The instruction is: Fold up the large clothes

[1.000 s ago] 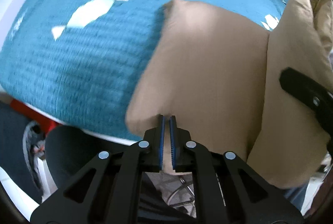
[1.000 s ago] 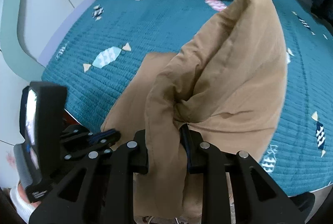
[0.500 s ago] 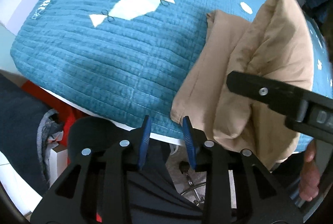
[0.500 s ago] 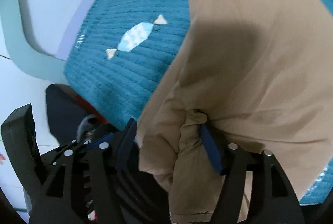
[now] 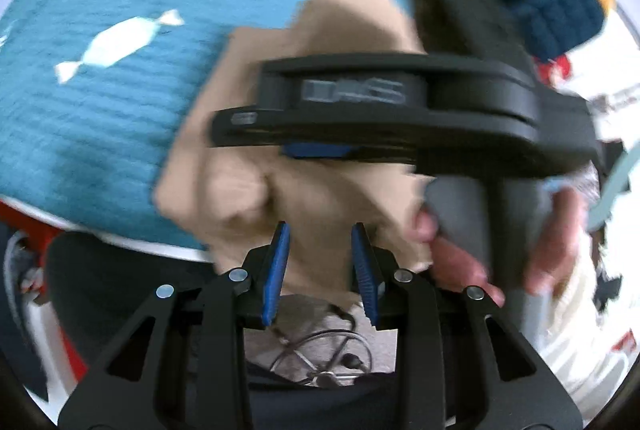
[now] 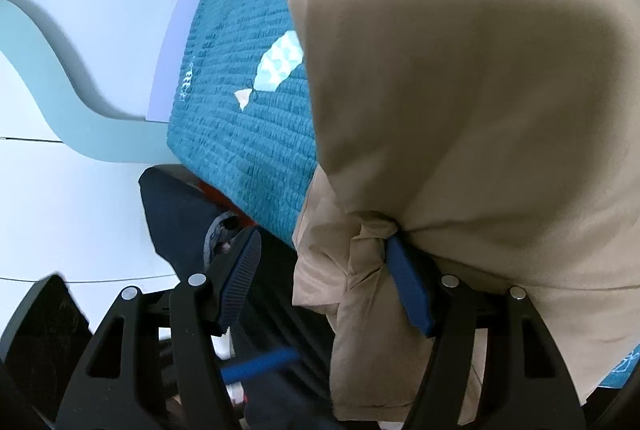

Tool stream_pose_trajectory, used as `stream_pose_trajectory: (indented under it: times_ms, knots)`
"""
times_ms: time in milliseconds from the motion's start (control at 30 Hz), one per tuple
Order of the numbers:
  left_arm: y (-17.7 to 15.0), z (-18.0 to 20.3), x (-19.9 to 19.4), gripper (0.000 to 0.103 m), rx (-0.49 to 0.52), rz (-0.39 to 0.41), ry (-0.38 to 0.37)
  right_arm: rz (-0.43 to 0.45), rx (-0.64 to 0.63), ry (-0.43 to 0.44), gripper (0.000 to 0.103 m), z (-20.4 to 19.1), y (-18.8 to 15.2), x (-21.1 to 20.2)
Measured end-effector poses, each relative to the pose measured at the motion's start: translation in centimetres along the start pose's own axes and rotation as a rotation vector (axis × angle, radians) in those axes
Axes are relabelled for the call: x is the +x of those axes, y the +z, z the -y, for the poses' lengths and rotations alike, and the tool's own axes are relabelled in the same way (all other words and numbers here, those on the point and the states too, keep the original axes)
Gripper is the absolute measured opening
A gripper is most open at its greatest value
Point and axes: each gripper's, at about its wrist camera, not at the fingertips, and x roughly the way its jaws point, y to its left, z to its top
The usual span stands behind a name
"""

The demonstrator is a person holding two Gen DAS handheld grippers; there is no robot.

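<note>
Teal bedspread (image 5: 100,118) beneath; both left tongs (image 5: 320,266) and right tongs (image 6: 320,282) gape, tan garment (image 6: 460,110) draped.

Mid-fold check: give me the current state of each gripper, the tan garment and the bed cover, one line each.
left gripper: open, tan cloth lies between its blue pads, not pinched.
right gripper: open, bunched cloth rests against one pad.
tan garment: bunched and draped, hanging over the bed's edge.
teal bed cover: spread flat, partly under the garment.
</note>
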Motion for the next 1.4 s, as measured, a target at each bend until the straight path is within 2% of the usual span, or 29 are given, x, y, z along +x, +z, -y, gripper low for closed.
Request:
stream_pose_trajectory:
  times_ms: [33, 100, 200, 233, 300, 433, 500, 567, 600, 700, 767, 833, 867, 900, 967, 1033, 1100, 1133, 1200, 1267, 1400]
  knots:
    - [-0.3, 0.5, 0.4, 0.042, 0.001, 0.000, 0.008, -0.015, -0.009, -0.005, 0.062, -0.1, 0.1, 0.0]
    - [-0.3, 0.7, 1.1, 0.043, -0.011, -0.008, 0.032, -0.025, -0.019, -0.010, 0.062, -0.2, 0.1, -0.2]
    - [-0.3, 0.7, 0.9, 0.042, -0.047, -0.001, -0.053, -0.044, -0.022, -0.012, 0.062, 0.0, 0.0, -0.1]
    - [-0.2, 0.8, 0.8, 0.043, -0.047, 0.012, -0.056, -0.044, -0.018, -0.010, 0.062, 0.0, 0.0, -0.2]
    - [0.1, 0.3, 1.4, 0.043, -0.051, 0.013, 0.015, -0.047, -0.001, 0.004, 0.062, 0.2, 0.0, -0.4]
    - [0.9, -2.3, 4.2, 0.043, -0.116, -0.059, 0.081, -0.055, 0.010, 0.032, 0.063, 0.4, 0.0, -0.4]
    - [0.9, -3.2, 5.2, 0.043, -0.120, -0.069, 0.185, -0.052, 0.033, 0.039, 0.062, 0.7, -0.1, -0.7]
    - [0.7, -4.1, 5.8, 0.042, -0.155, -0.072, 0.191, -0.041, 0.037, 0.025, 0.059, 0.6, -0.5, -1.5]
    - [0.5, -4.6, 6.2, 0.042, -0.170, -0.082, 0.198, -0.026, 0.029, 0.032, 0.059, 0.4, -0.8, -2.2]
    - [0.0, -5.2, 6.5, 0.052, -0.201, -0.083, 0.212, 0.050, -0.007, 0.013, 0.059, -0.2, -2.1, -4.8]
    - [-0.5, -5.3, 6.3, 0.053, -0.200, -0.069, 0.214, 0.163, 0.023, -0.043, 0.058, 0.2, -3.3, -7.5]
    - [-0.7, -6.4, 5.8, 0.053, -0.204, -0.061, 0.222, 0.302, 0.043, -0.155, 0.050, 0.6, -5.0, -10.4]
    - [-0.5, -7.1, 5.7, 0.053, -0.207, -0.062, 0.224, 0.345, 0.025, -0.212, 0.047, 0.5, -5.6, -11.3]
    - [-0.5, -7.2, 5.6, 0.053, -0.211, -0.062, 0.228, 0.381, -0.002, -0.278, 0.039, 0.3, -6.3, -12.0]
    - [-0.5, -7.3, 5.0, 0.053, -0.212, -0.058, 0.239, 0.408, -0.027, -0.333, 0.029, 0.4, -7.3, -12.7]
    - [-0.5, -7.5, 4.4, 0.053, -0.206, -0.048, 0.258, 0.396, -0.034, -0.329, 0.017, 1.0, -7.7, -12.0]
    - [-0.7, -8.1, 4.0, 0.053, -0.212, -0.040, 0.265, 0.386, -0.038, -0.405, 0.014, 2.1, -7.6, -10.7]
    - [-0.7, -8.3, 3.9, 0.053, -0.221, -0.038, 0.268, 0.358, -0.039, -0.417, 0.014, 2.5, -7.4, -9.9]
    - [-1.0, -9.0, 3.2, 0.053, -0.234, -0.033, 0.284, 0.267, 0.010, -0.349, 0.014, 4.3, -6.8, -6.9]
    - [-1.6, -9.5, 2.1, 0.053, -0.232, -0.031, 0.322, 0.232, 0.027, -0.313, 0.014, 4.7, -6.7, -5.4]
    - [-2.4, -9.7, -0.1, 0.053, -0.227, -0.032, 0.365, 0.216, -0.041, -0.363, 0.017, 3.3, -6.1, -3.7]
